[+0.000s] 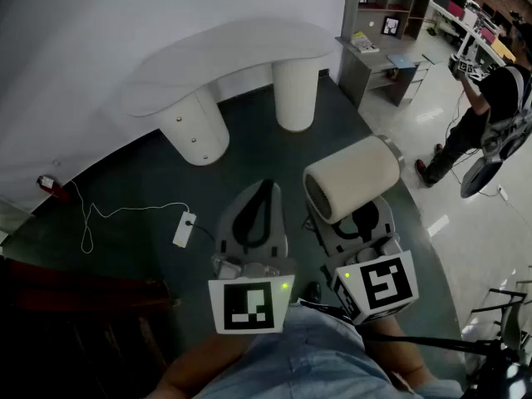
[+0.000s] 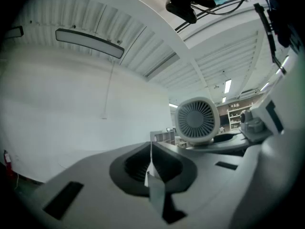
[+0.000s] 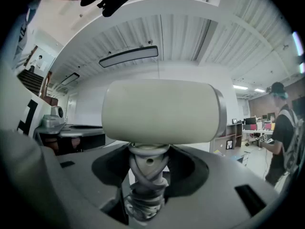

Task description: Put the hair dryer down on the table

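The hair dryer [image 1: 353, 177] is a cream cylinder with a grey back rim, and its cord is wound round the handle. My right gripper [image 1: 359, 219] is shut on that wrapped handle [image 3: 145, 185], holding the body [image 3: 162, 111] up above the dark floor. In the left gripper view its round grille [image 2: 197, 119] faces the camera. My left gripper [image 1: 264, 191] sits beside it on the left, its jaws closed together with nothing between them [image 2: 151, 168]. The white curved table [image 1: 224, 48] stands ahead on two round legs, its top bare.
A white power adapter [image 1: 184, 228] with a thin cable lies on the floor to the left. A grey shelf desk [image 1: 386, 32] stands at the back right. A person [image 1: 486, 110] stands on the light floor at the far right. A dark rail [image 1: 83, 293] runs at the lower left.
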### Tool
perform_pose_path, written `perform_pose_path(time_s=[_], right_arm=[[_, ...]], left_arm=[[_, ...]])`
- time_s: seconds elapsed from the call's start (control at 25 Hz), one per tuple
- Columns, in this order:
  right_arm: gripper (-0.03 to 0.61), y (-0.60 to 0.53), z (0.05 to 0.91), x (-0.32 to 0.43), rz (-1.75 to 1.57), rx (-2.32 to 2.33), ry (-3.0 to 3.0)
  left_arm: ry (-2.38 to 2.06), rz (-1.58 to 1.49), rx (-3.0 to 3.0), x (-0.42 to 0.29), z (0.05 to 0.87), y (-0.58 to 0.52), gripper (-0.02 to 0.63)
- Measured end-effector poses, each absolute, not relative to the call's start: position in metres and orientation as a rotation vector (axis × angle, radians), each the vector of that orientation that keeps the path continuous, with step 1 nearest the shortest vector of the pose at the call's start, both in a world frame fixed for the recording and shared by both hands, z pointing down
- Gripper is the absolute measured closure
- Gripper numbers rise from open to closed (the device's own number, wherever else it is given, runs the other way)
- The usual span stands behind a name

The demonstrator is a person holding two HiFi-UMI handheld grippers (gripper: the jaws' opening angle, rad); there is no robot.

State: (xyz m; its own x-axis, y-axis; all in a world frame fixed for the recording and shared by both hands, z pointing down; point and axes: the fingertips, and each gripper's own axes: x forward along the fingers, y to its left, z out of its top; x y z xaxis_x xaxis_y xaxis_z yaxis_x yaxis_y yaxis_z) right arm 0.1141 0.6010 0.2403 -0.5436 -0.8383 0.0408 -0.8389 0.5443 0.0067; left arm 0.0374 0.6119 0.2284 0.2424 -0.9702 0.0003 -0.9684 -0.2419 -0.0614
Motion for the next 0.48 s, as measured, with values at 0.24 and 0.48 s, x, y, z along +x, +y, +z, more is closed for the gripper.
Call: perform_pose_path(time_s=[0.24, 0.48], right_arm=[[0.357, 0.6, 0.24, 0.12, 0.018, 1.465, -2.717], [0.356, 0.599, 0.24, 0.134, 0.036, 1.484, -2.703]], left_arm=[[1.897, -0.055, -2.439, 0.044, 0.225, 0.61, 0.601], [1.882, -0.056, -2.458, 0.06, 0.226, 0.606, 0.601]])
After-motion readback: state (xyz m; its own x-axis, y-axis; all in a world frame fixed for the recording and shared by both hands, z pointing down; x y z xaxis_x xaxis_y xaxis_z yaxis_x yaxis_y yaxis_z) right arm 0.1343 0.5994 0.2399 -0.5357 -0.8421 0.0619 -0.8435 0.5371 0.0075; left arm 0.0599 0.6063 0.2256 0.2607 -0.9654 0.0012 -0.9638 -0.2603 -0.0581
